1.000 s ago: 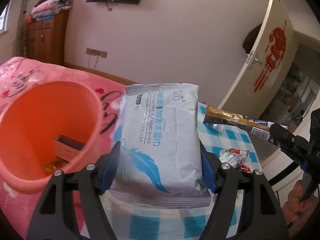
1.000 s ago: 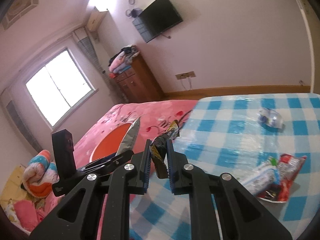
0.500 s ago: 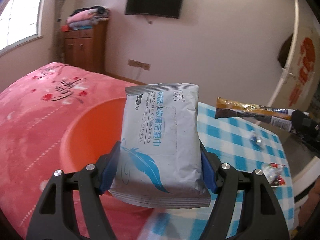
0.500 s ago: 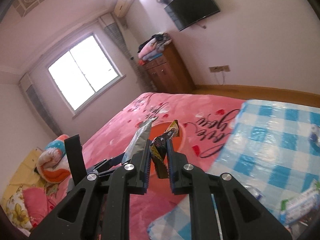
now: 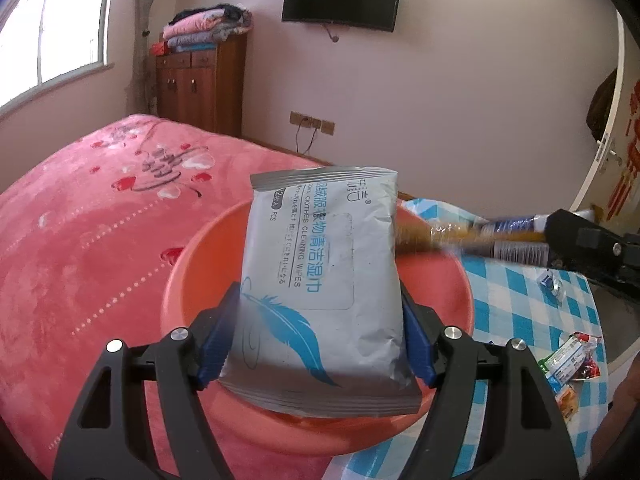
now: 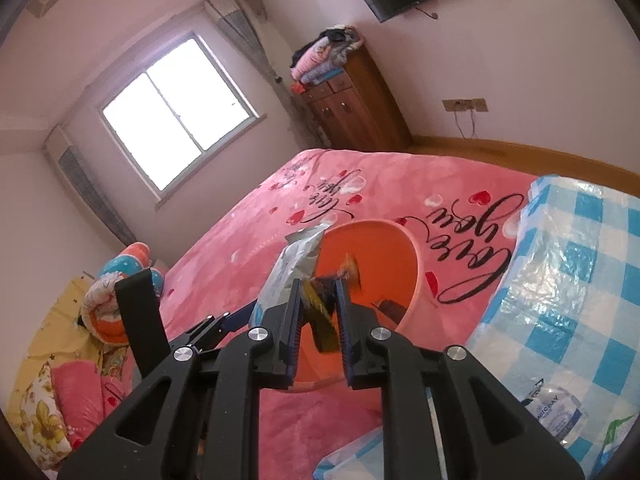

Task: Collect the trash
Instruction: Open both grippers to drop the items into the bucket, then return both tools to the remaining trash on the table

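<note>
My left gripper (image 5: 320, 332) is shut on a grey wet-wipes pack (image 5: 320, 280) with a blue feather print, held above the orange bin (image 5: 192, 280). My right gripper (image 6: 318, 312) is shut on a yellow-brown snack wrapper (image 6: 320, 308), whose far end is blurred, over the orange bin (image 6: 384, 256). The wrapper (image 5: 480, 234) and the right gripper (image 5: 592, 248) also show at the right of the left wrist view. The wipes pack (image 6: 292, 268) shows edge-on in the right wrist view. A brown box (image 6: 390, 308) lies inside the bin.
The bin stands on a pink bed cover (image 5: 80, 232). A blue checked cloth (image 5: 568, 312) at the right holds a small wrapper (image 5: 550, 282) and colourful packets (image 5: 568, 360). A clear plastic bag (image 6: 554, 412) lies on the cloth. A wooden cabinet (image 5: 200, 84) stands by the wall.
Both grippers have moved left from over the checked cloth to above the orange bin, each holding its item. The wrapper is now blurred and over the bin's opening.
</note>
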`<act>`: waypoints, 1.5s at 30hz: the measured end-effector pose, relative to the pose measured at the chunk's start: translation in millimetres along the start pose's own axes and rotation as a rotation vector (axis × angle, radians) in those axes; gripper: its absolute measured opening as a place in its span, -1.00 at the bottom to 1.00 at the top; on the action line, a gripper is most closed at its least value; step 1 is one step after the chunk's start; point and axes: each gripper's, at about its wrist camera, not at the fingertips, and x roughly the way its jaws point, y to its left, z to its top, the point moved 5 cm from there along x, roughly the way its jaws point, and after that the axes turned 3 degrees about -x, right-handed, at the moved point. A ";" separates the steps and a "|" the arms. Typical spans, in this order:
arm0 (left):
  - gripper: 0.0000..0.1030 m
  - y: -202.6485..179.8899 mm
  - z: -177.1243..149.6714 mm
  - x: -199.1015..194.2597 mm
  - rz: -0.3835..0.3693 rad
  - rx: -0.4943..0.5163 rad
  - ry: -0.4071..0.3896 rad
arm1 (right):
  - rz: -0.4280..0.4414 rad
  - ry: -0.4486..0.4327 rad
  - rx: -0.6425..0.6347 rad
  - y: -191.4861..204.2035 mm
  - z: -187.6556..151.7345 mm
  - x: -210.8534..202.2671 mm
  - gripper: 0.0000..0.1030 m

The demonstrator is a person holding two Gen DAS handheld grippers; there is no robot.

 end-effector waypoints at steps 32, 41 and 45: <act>0.72 -50.9 -13.9 3.1 -0.020 0.049 0.027 | -0.328 -0.182 0.094 -78.3 -53.4 -108.3 0.83; 0.73 -87.9 -23.0 -0.7 -0.073 0.087 0.037 | -0.405 -0.219 0.113 -98.8 -74.4 -146.6 0.83; 0.73 -103.3 -27.1 -2.2 -0.098 0.102 0.042 | -0.440 -0.245 0.120 -106.7 -83.0 -163.7 0.85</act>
